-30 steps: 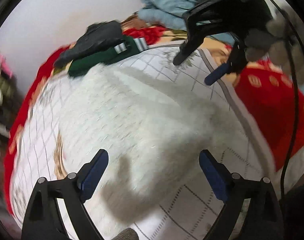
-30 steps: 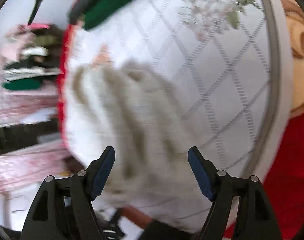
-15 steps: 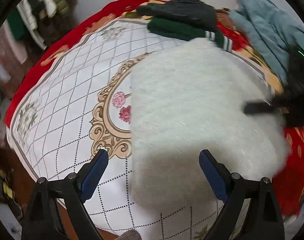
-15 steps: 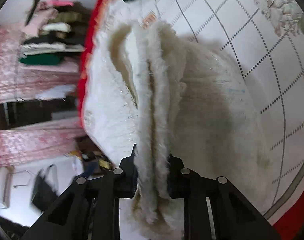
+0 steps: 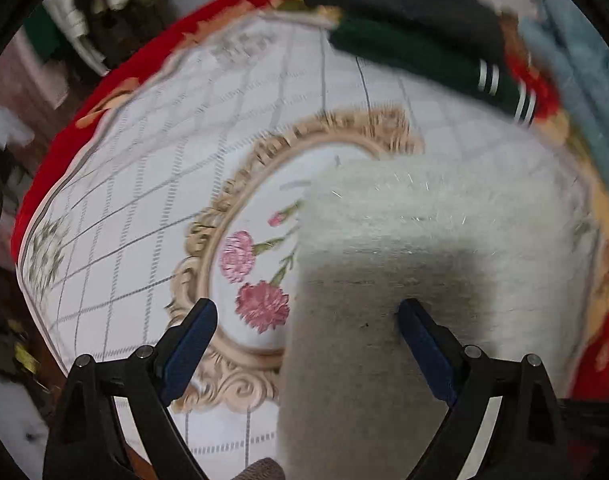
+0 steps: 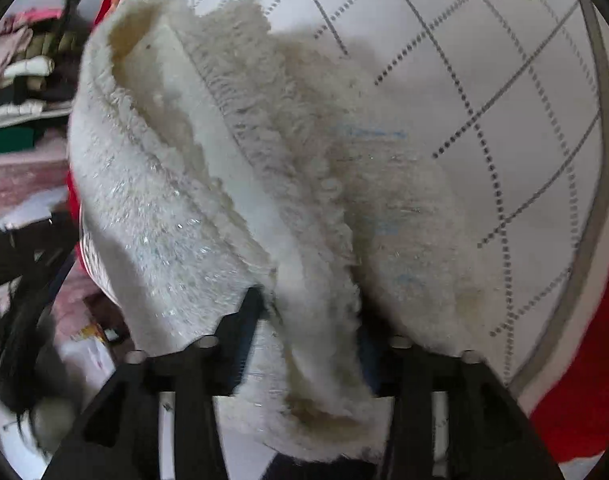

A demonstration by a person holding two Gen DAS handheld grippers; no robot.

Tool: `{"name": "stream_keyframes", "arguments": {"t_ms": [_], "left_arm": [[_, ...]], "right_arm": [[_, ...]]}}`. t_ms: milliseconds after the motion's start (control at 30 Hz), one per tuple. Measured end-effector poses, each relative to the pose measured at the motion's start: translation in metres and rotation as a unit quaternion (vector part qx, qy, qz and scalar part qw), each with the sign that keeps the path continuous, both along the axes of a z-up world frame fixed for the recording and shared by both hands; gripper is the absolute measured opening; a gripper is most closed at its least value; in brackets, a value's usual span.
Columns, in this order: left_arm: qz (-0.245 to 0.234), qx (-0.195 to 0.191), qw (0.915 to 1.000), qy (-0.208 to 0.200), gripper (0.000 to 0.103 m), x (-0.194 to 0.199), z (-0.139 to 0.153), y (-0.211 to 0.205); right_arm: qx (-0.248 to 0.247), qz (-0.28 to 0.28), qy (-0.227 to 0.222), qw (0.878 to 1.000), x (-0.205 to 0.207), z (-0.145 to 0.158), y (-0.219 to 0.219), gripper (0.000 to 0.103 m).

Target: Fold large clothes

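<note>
Right wrist: right gripper [image 6: 310, 312] jaws just reopening, fluffy white garment [image 6: 208, 184] between; left gripper [image 5: 306, 336] jaws wide, empty.

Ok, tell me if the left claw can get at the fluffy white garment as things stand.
Probably yes: the left claw is open above the fluffy white garment, one finger over it, nothing between.
</note>
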State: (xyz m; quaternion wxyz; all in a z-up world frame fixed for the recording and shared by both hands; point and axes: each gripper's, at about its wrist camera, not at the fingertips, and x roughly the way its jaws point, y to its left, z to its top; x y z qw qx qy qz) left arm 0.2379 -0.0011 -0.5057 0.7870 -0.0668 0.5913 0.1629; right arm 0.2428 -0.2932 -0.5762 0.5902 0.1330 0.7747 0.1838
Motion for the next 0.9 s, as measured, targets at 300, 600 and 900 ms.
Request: {"name": "stream_keyframes", "arguments": {"t_ms": [300,600,900], "left_arm": [[-0.010,-0.048,0.9981,-0.038,0.093,-0.013,0.019,0.013],[0.059,-0.246,0.9670,-0.032,0.093,-0.050,-0.019,0.044],[0.057,-0.301,0.9513,-0.037,0.094,-0.026,-0.035,0.045]], "right_arm": [[-0.028,0.023,-0.096,0.995,0.036,0.051,-0.014,0.088],[0.115,0.010,-0.055,0.992,0.063,-0.023,-0.042,0.103],[0.289,0.009,0.048,0.956,0.062,-0.037,-0.020,0.102]]}}
